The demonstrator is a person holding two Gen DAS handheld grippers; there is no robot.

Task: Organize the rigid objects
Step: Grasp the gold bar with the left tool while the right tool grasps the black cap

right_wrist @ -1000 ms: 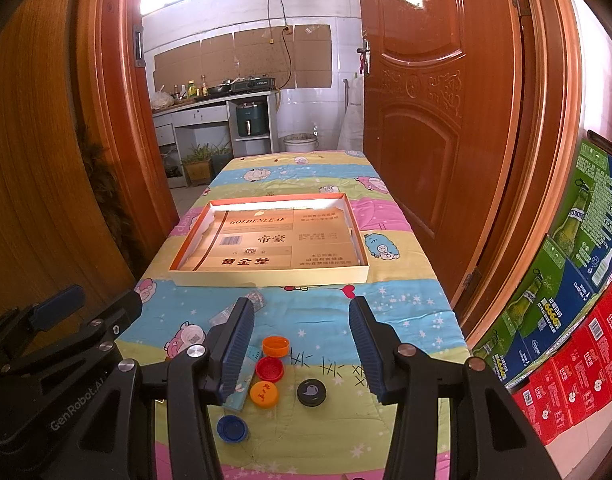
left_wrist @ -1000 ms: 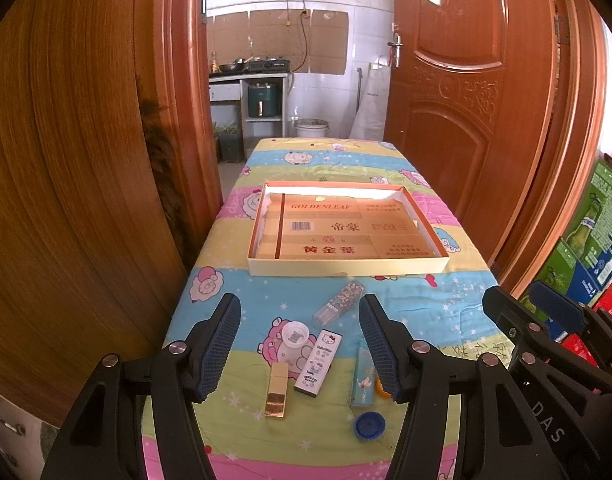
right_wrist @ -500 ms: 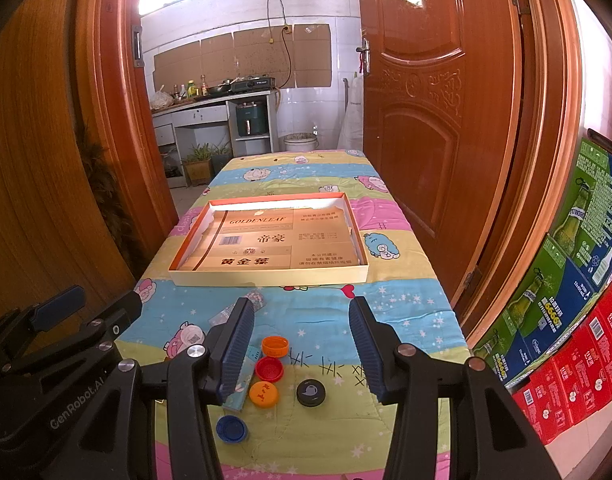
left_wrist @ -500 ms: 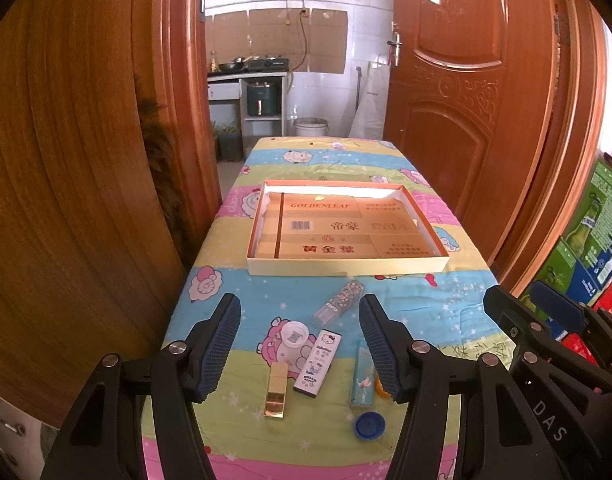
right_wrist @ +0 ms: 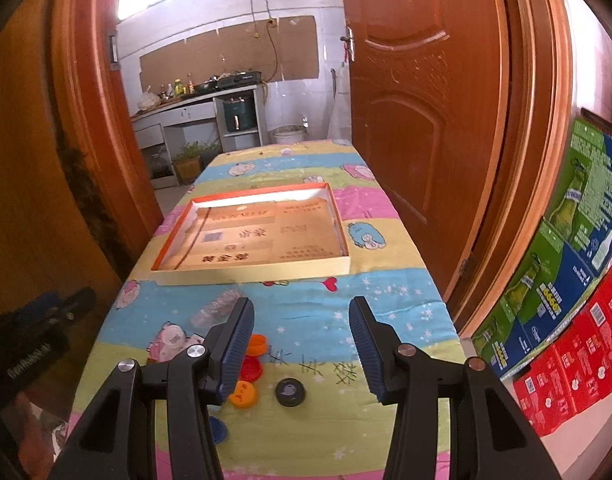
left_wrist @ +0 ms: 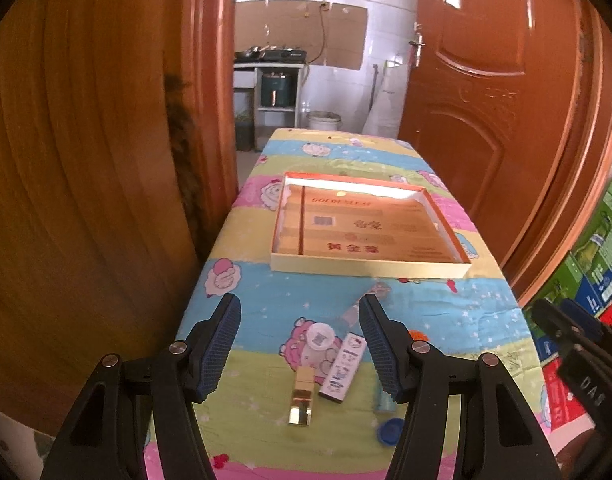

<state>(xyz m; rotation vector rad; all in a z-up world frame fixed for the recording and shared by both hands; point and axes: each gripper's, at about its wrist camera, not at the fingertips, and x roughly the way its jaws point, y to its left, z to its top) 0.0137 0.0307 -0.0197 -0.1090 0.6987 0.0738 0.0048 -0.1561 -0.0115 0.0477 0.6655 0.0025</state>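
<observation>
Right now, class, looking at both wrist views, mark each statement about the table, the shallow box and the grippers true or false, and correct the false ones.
1. The left gripper is shut on the gold lighter. False: it is open and the lighter lies on the cloth.
2. The shallow box holds no loose items. True.
3. The black cap lies between the right gripper's fingers in its view. True.
4. The Hello Kitty case is inside the box. False: it lies on the table, nearer than the box.
5. The orange cap is stacked on the black cap. False: they lie apart.
</observation>
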